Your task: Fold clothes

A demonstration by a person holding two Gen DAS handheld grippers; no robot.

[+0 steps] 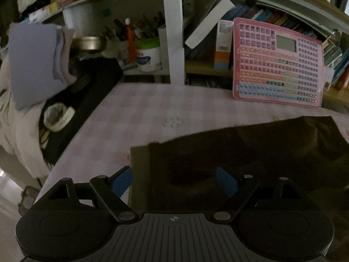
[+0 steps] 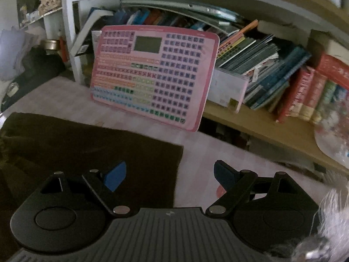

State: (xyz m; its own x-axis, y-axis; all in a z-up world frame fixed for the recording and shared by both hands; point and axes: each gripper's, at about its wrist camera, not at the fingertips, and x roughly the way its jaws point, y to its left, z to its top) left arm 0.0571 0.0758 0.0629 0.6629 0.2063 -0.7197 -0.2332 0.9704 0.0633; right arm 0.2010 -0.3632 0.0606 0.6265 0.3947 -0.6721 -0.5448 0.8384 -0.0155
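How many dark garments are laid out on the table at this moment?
1. A single dark garment lies flat on the pink checked tablecloth, in front of the pink keyboard toy. Its near part is hidden behind both tools, so a second piece underneath cannot be ruled out.

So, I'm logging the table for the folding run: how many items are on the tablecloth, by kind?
Dark garment: 1
Pink keyboard toy, leaning against the shelf: 1
Total: 2
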